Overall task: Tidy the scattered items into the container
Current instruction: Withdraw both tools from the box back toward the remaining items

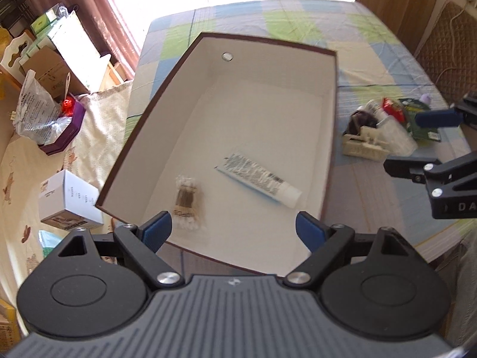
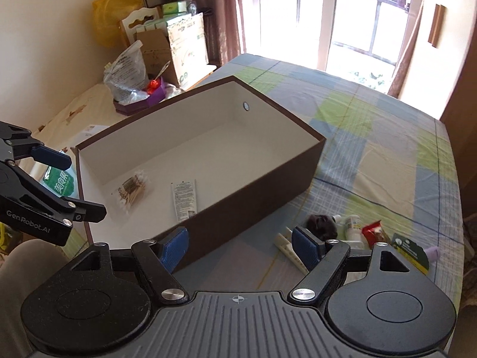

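Strong daylight pours in from the tall glazed window (image 2: pixel 351 21) behind the bed, blown out to pure white in both views. It glares off the checked blue-and-green bedsheet (image 2: pixel 372 137) and washes the white inside of the brown cardboard box (image 1: pixel 167 113). Fisheye bending curves the edges; corners vignette black. The clear packet of cotton swabs (image 1: pixel 187 205) is motion-blurred.

Bright daylight pours through a tall window (image 2: pixel 354 21) flanked by brown curtains (image 2: pixel 238 9). A bed (image 2: pixel 372 137) wears a checked sheet; cream walls (image 2: pixel 50 38) stand behind piled boxes (image 2: pixel 167 50).

Brown box (image 2: pixel 253 185) holds cotton swabs (image 2: pixel 132 186) and a tube (image 2: pixel 184 200).
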The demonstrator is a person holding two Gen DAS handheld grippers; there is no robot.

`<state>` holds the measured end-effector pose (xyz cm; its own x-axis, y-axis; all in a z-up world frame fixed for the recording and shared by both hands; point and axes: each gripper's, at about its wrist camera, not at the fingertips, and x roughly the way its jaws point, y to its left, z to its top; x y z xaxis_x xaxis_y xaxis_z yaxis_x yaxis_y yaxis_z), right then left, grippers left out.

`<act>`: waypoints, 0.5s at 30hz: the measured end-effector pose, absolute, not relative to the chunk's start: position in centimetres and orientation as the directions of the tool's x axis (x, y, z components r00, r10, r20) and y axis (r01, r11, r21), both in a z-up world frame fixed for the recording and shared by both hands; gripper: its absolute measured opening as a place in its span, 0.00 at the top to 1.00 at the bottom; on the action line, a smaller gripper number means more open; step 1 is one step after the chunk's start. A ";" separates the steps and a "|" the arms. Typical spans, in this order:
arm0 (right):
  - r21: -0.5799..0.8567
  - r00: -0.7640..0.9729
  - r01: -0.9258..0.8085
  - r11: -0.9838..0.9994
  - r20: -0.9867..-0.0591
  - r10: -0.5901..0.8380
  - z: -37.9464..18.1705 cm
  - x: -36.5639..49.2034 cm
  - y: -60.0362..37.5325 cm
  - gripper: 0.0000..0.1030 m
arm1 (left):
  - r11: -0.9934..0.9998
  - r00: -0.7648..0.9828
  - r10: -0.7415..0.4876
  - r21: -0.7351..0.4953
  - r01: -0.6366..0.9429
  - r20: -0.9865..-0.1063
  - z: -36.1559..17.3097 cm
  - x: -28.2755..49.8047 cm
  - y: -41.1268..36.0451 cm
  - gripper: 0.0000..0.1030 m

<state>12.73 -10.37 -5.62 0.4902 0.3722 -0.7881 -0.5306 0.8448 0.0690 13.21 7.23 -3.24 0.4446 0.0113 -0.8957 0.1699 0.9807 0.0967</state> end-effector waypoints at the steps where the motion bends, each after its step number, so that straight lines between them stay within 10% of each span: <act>1: 0.073 0.496 -0.515 0.854 -0.787 0.366 -5.6 12.4 -11.2 0.20 | 0.981 0.451 0.000 0.088 0.174 -0.892 -3.1 12.9 6.7 0.14; 15: 0.094 0.534 -0.309 0.946 -0.806 0.255 -6.7 8.6 -20.5 0.20 | 0.974 0.515 -0.082 0.039 0.221 -0.853 -4.0 9.8 0.8 0.15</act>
